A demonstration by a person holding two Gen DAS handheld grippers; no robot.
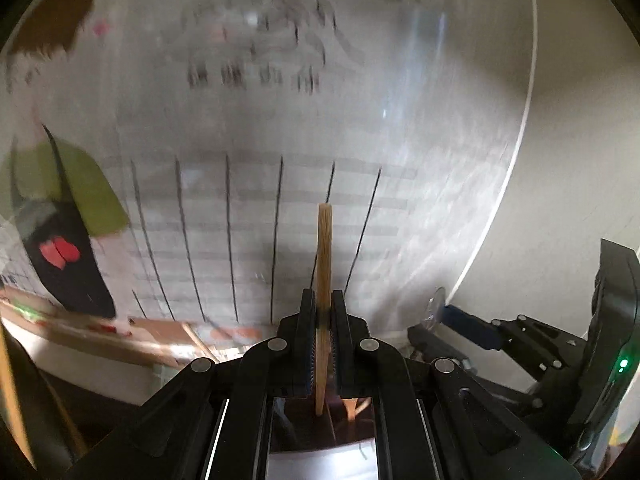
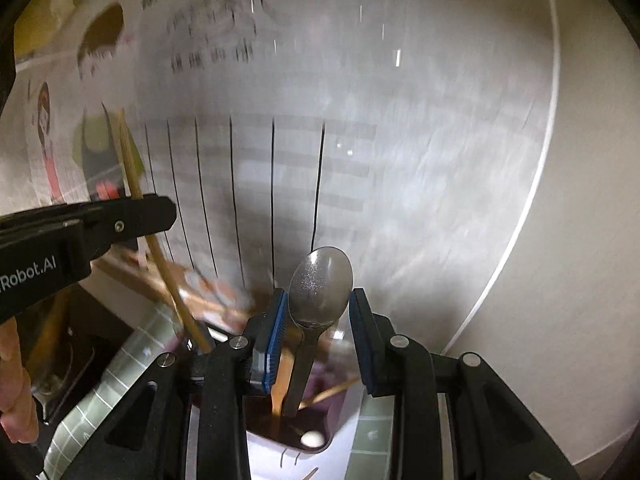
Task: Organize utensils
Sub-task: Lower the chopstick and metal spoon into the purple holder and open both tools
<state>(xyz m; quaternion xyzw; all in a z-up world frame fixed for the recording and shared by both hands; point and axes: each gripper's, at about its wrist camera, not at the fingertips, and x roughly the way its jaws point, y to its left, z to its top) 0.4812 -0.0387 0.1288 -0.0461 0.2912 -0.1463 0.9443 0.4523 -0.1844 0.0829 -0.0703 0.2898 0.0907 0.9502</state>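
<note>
My left gripper (image 1: 323, 296) is shut on a wooden chopstick (image 1: 324, 248) that stands upright between its pads. In the right wrist view the same left gripper (image 2: 162, 210) comes in from the left with the chopstick (image 2: 134, 184) slanting through it. My right gripper (image 2: 318, 300) is shut on a metal spoon (image 2: 320, 284), the blue pads pressing the bowl's sides, bowl up, handle hanging down. Below the handle is a dark brown holder (image 2: 280, 428) with wooden sticks (image 2: 330, 392) in it. In the left wrist view the right gripper (image 1: 436, 320) shows at the right.
A large blurred wall poster (image 2: 360, 140) with ruled lines and a cartoon figure fills the background. A green gridded cutting mat (image 2: 120, 380) lies at lower left around the holder. A person's hand (image 2: 12, 380) shows at the left edge. A wooden strip (image 1: 100, 328) runs under the poster.
</note>
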